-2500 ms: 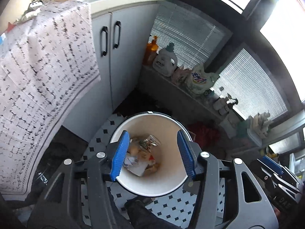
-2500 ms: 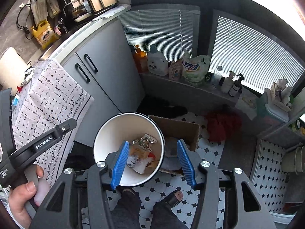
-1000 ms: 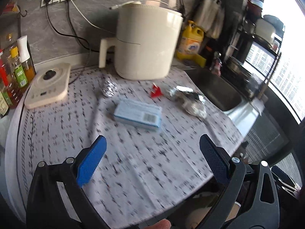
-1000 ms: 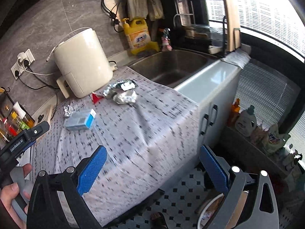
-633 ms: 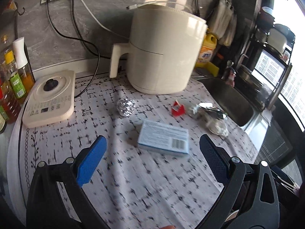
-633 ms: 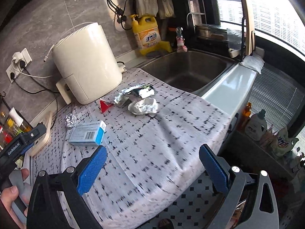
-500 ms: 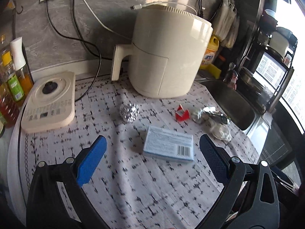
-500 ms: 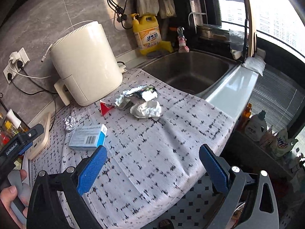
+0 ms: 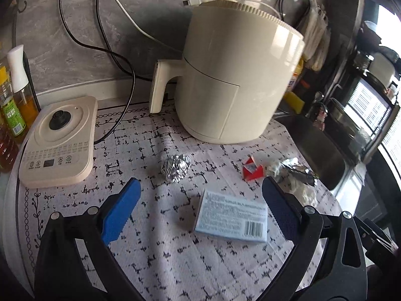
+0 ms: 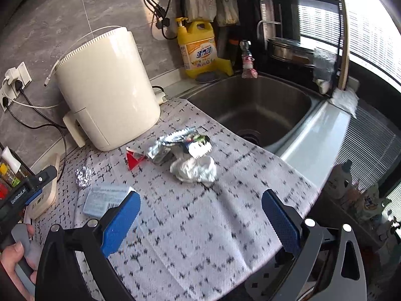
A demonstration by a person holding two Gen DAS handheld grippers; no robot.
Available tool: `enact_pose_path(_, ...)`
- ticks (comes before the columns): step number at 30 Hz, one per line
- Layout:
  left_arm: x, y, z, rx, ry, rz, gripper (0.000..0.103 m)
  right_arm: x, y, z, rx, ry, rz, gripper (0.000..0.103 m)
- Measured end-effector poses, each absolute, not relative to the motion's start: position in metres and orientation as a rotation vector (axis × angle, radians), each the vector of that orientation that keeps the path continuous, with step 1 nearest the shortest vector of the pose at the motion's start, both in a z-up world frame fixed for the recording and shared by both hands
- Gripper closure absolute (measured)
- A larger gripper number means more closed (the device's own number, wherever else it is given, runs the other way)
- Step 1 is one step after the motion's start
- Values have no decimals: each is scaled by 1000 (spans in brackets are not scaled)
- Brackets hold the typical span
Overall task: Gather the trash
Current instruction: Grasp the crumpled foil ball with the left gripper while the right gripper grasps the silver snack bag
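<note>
Nearest to us, both tools are empty with their fingers spread wide apart: the left gripper (image 9: 200, 200) hangs over the patterned cloth (image 9: 155, 255) on the worktop, and the right gripper (image 10: 200, 213) hovers above the cloth's front part, closer to the sink (image 10: 253, 105). Just beyond the left fingers lies the light-blue box (image 9: 231, 217), flat on the cloth with its barcode up, partly between the blue pads in that view. A little farther sits the foil ball (image 9: 176, 167), apart from the box, and off to its right the small red wrapper (image 9: 252, 170). Beside the red piece, toward the sink, are the crumpled foil packet (image 10: 175, 143) and the white tissue wad (image 10: 194, 169), touching or nearly so. Behind it all stands the cream air fryer (image 9: 235, 75), with a cooker base (image 9: 59, 139) on the left. We judge this to be the approach to a fresh pick, with five scraps left on the cloth. The next move calls for lowering the left fingers either side of the box, across its narrower width, then closing; the right could take the tissue.
</note>
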State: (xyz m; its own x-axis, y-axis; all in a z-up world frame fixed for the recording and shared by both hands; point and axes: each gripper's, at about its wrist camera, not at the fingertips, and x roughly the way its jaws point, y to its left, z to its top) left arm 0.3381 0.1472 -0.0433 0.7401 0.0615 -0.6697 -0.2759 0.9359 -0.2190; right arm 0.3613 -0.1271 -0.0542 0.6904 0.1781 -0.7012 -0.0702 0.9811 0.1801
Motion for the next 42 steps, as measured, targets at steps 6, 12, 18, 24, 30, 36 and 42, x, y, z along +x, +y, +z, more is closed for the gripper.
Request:
enact_pose_path(6, 368, 153, -56, -312, 762, 242, 10, 402, -117, -64, 127, 824, 177, 8)
enact_pose_path(12, 390, 159, -71, -311, 807, 301, 12, 436, -113, -80, 120, 863, 200, 8)
enact_pose_path(18, 412, 161, -82, -295, 844, 339, 15, 464, -113, -94, 118, 890, 217, 10)
enact_pose_path(24, 431, 159, -94, -271, 879, 379, 20, 485, -114, -103, 111, 904, 231, 11)
enact_pose_path(30, 441, 161, -105, -260, 913, 414, 26, 501, -113, -109, 85, 905, 237, 11)
enact_pose_path(36, 447, 165, -119, -281, 966, 434, 61, 511, -109, -117, 82, 930, 269, 50)
enact_pose_path(42, 434, 165, -108, -274, 915, 441, 62, 501, -105, -114, 83, 916, 288, 71)
